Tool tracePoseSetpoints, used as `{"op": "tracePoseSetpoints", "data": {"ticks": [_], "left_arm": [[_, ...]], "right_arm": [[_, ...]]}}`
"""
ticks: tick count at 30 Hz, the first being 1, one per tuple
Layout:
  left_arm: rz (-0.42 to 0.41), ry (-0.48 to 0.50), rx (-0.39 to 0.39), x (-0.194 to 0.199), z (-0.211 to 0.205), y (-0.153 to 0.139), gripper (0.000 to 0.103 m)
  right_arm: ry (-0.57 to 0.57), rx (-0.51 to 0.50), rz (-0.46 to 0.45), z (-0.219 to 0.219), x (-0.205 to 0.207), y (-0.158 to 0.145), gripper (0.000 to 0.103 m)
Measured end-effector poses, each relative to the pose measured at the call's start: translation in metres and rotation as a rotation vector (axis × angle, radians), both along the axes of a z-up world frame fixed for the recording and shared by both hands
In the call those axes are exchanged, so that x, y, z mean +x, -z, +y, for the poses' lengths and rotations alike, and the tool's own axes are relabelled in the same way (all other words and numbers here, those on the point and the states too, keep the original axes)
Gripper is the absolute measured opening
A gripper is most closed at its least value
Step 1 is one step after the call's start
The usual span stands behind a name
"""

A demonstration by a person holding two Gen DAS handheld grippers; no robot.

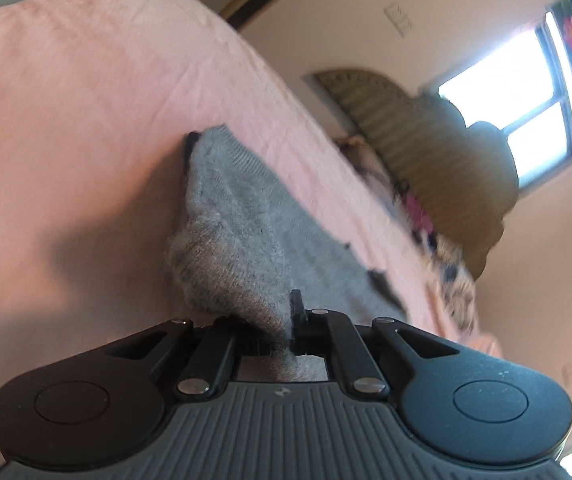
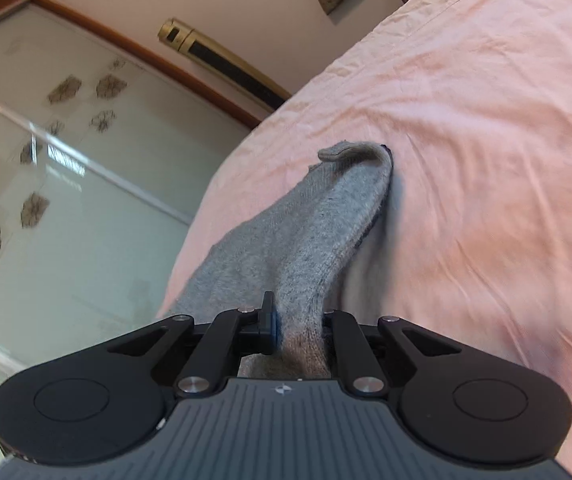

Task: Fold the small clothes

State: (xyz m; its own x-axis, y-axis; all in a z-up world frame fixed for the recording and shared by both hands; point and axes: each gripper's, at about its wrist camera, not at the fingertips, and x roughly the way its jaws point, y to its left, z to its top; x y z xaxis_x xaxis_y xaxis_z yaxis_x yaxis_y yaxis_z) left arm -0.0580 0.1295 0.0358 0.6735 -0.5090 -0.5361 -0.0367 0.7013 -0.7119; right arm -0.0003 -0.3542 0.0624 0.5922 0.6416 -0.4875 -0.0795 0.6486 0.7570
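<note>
A grey knitted sock [image 1: 238, 232] is stretched above the pink bed sheet [image 1: 66, 100]. My left gripper [image 1: 272, 320] is shut on its near end, and the cloth bunches between the fingers. In the right wrist view the same grey sock [image 2: 325, 220] runs away from my right gripper [image 2: 297, 320], which is shut on the end nearest it. The sock's far end curls over just above the pink sheet [image 2: 485, 120]. A small dark tip shows at the sock's far end in both views. What it is I cannot tell.
A heap of mixed clothes [image 1: 425, 216] lies on the bed's far side by an olive headboard [image 1: 405, 128] and a bright window [image 1: 517, 92]. Beyond the bed edge stand a frosted sliding door with flower prints [image 2: 66, 160] and a gold upright unit [image 2: 222, 60].
</note>
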Motion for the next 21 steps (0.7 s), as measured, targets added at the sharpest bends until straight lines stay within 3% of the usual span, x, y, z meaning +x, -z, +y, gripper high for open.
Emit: {"op": "tracePoseSetpoints", "data": {"ticks": [2,4,5,7,8,9,10,11,12,13,15,17,18,20,21], "left_arm": [[0.046,0.067,0.059,-0.02,0.001,0.014,0.005],[0.042,0.095,0.192,-0.034,0.003,0.017,0.007],[0.027,0.091,0.245,-0.037,0.007,0.015,0.009],[-0.028,0.058,0.315,-0.034,0.016,-0.002,0.019],[-0.079,0.025,0.336,-0.03,0.02,-0.013,0.025],[-0.141,-0.023,0.364,-0.024,0.023,-0.026,0.045],[-0.197,-0.069,0.399,-0.017,0.023,-0.036,0.074],[-0.255,-0.113,0.442,-0.006,0.02,-0.046,0.085],[-0.295,-0.138,0.49,0.008,0.015,-0.05,0.089],[-0.304,-0.142,0.545,0.028,0.006,-0.051,0.089],[-0.253,-0.09,0.616,0.071,-0.013,-0.043,0.088],[-0.207,-0.063,0.644,0.107,-0.029,-0.031,0.088],[-0.184,-0.044,0.647,0.123,-0.038,-0.024,0.086],[-0.13,0.017,0.655,0.152,-0.051,-0.011,0.083],[-0.104,0.038,0.663,0.165,-0.058,-0.003,0.078]], "right_arm": [[-0.017,-0.01,0.043,-0.009,-0.026,0.005,0.015],[-0.022,0.001,0.081,-0.017,-0.048,0.014,0.015],[-0.036,-0.031,0.092,-0.018,-0.056,0.016,0.021],[-0.018,-0.122,0.093,-0.02,-0.059,0.01,0.047],[0.012,-0.169,0.055,-0.023,-0.057,0.001,0.079],[0.049,-0.207,-0.013,-0.024,-0.053,-0.009,0.097],[0.075,-0.232,-0.095,-0.025,-0.046,-0.02,0.098],[0.075,-0.25,-0.157,-0.023,-0.034,-0.029,0.095],[0.061,-0.275,-0.207,-0.018,-0.02,-0.036,0.091],[0.041,-0.328,-0.258,-0.009,-0.005,-0.041,0.088],[-0.037,-0.551,-0.33,0.025,0.03,-0.043,0.082],[-0.149,-0.814,-0.372,0.066,0.061,-0.031,0.077],[-0.203,-0.894,-0.375,0.083,0.072,-0.022,0.067],[-0.32,-0.948,-0.36,0.106,0.088,-0.007,0.05],[-0.362,-0.971,-0.339,0.113,0.095,0.001,0.047]]}}
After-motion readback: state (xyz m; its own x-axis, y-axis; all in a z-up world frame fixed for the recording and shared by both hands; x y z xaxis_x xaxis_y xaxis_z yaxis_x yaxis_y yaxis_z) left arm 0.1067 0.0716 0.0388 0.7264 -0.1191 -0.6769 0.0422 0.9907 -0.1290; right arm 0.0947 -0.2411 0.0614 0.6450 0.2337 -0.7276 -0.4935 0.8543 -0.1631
